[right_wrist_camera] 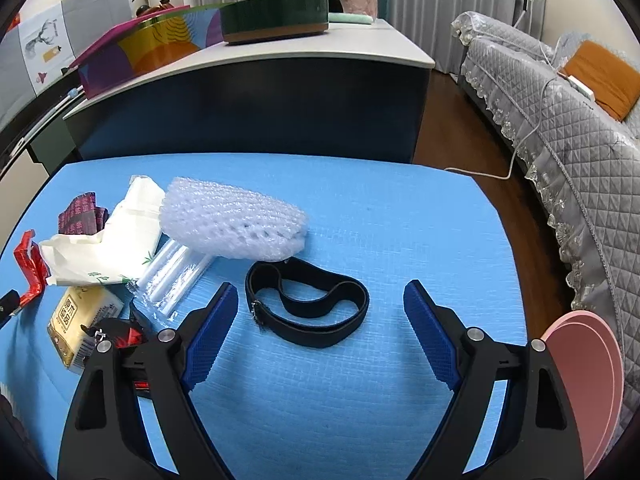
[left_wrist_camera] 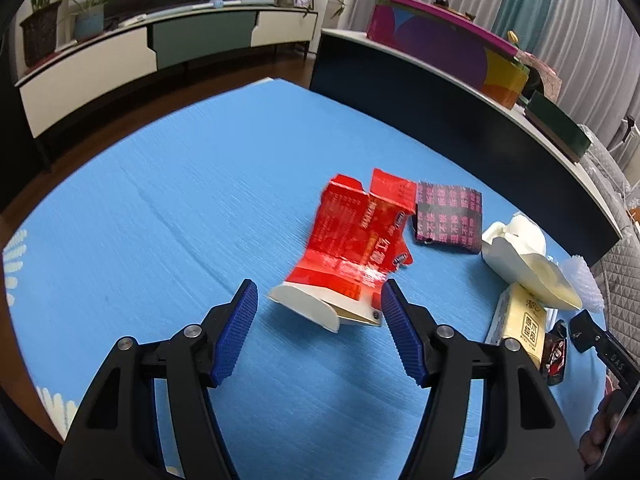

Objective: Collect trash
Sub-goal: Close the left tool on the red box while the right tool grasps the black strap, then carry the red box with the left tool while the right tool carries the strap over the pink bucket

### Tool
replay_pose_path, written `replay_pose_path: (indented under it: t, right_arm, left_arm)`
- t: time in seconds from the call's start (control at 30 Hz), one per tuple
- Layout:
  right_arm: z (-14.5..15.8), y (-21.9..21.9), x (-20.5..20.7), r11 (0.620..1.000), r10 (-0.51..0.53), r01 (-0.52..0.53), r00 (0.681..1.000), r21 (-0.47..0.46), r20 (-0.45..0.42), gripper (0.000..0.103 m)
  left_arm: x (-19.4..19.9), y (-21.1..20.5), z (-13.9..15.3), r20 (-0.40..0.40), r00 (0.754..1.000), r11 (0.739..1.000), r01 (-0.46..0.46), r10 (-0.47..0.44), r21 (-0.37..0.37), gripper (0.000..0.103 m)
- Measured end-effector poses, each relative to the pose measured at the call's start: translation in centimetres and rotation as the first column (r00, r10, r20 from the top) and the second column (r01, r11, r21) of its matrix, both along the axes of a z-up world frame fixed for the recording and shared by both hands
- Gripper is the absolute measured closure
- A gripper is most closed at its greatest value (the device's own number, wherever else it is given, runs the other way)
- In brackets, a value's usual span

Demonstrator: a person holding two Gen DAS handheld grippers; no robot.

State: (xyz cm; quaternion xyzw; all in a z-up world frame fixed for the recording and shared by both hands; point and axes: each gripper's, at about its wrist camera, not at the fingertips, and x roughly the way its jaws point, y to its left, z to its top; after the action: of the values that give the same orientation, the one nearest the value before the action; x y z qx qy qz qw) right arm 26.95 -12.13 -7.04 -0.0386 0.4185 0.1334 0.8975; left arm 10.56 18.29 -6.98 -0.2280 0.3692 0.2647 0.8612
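In the left wrist view, the left gripper (left_wrist_camera: 319, 300) sits at the lower centre of the frame with its blue ribbed pads spread wide, pinching nothing. Just beyond the fingertips, at centre frame, a flattened red carton (left_wrist_camera: 356, 248) lies on the blue mat (left_wrist_camera: 160, 220), its white inner flap turned toward the camera; its lower right corner lies just beside the right-hand pad, though contact cannot be told. Just to the carton's upper right lies a dark wrapper with pink characters (left_wrist_camera: 448, 216). Farther right sit a crumpled white paper bag (left_wrist_camera: 520, 256), a yellow tissue pack (left_wrist_camera: 520, 320) below it, and a small black and red candy wrapper (left_wrist_camera: 554, 356) at the right edge.

In the right wrist view, the right gripper (right_wrist_camera: 320, 300) occupies the lower centre, its jaws also spread apart and empty. Between and just beyond the fingertips a black elastic strap (right_wrist_camera: 308, 300) lies looped on the mat. Above it, touching its upper edge, rests a white foam net sleeve (right_wrist_camera: 236, 224). To the left lie clear plastic tubes (right_wrist_camera: 172, 280), the white paper bag, the tissue pack and, at the far left edge, part of the red carton. A pink round plate (right_wrist_camera: 588, 392) shows at the lower right edge.
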Motion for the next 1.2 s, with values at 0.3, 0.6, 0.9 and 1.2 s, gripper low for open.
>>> replay_pose_path:
  t: [0.3, 0.6, 0.9, 1.2]
  right_arm:
    - [-0.7, 0.1, 0.6, 1.0, 0.008, -0.009, 1.0, -0.003, -0.029, 0.031]
    - [-0.2, 0.2, 0.1, 0.999, 0.034, -0.034, 0.999, 0.007, -0.032, 0.069]
    - [1.1, -0.3, -1.4, 0.998, 0.05, -0.049, 0.999, 0.027, -0.006, 0.085]
    - [3.6, -0.4, -3.8, 0.997, 0.068, -0.071, 0.996, 0.041, 0.051, 0.086]
  left_arm:
    - [0.9, 0.1, 0.1, 0.003, 1.0, 1.0, 0.01, -0.01, 0.003, 0.074]
    - [1.0, -0.4, 1.2, 0.035, 0.999, 0.998, 0.036, -0.038, 0.044, 0.088]
    - [0.7, -1.6, 2.7, 0.075, 0.994, 0.992, 0.077, -0.085, 0.097, 0.093]
    - [0.5, -3.3, 4.0, 0.092, 0.986, 0.98, 0.122, -0.137, 0.158, 0.096]
